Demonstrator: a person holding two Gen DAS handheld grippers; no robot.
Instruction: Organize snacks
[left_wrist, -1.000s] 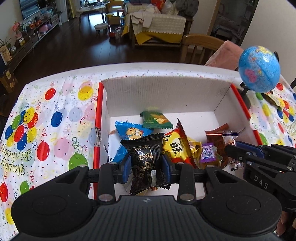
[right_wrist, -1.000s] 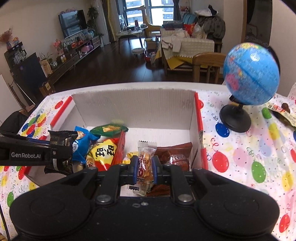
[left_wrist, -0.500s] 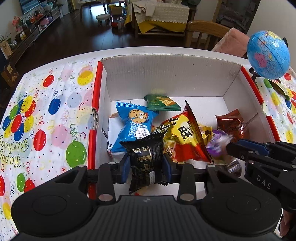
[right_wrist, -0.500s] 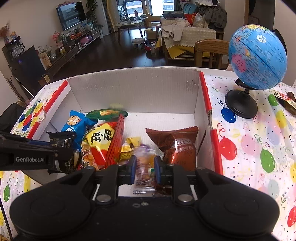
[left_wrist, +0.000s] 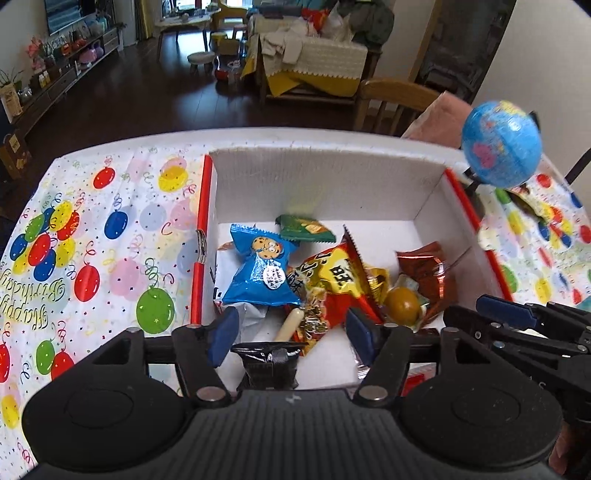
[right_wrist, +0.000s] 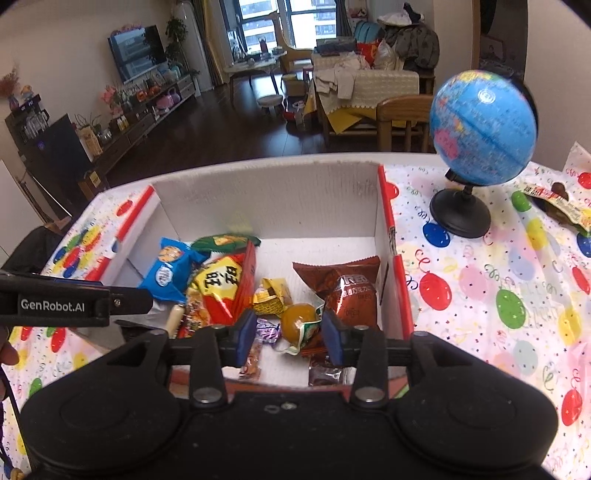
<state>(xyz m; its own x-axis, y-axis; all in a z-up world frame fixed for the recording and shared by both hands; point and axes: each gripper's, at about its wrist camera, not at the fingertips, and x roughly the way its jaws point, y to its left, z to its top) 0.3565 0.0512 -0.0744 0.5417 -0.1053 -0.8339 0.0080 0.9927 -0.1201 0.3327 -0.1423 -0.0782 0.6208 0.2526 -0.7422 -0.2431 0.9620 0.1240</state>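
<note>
A white cardboard box (left_wrist: 325, 177) with red edges holds several snacks: a blue cookie packet (left_wrist: 260, 273), a green packet (left_wrist: 304, 229), a red and yellow bag (left_wrist: 336, 280), a brown packet (right_wrist: 345, 288) and a round amber sweet (right_wrist: 299, 325). My left gripper (left_wrist: 291, 332) is open above the box's near end, with a black packet (left_wrist: 271, 363) lying loose below it. My right gripper (right_wrist: 288, 338) is open over the box's near right part, and a clear wrapped snack (right_wrist: 253, 360) lies below it. Each gripper also shows from the side in the other's view (left_wrist: 517, 325).
The box stands on a balloon-print tablecloth (left_wrist: 92, 240). A blue globe (right_wrist: 484, 129) on a black stand (right_wrist: 460, 214) stands right of the box. A loose snack wrapper (right_wrist: 557, 205) lies at the far right. A wooden chair (right_wrist: 402, 118) stands behind the table.
Both grippers have opened. The black packet has dropped from the left one and the clear wrapped snack from the right one into the box. Both grippers have drawn back a little.
</note>
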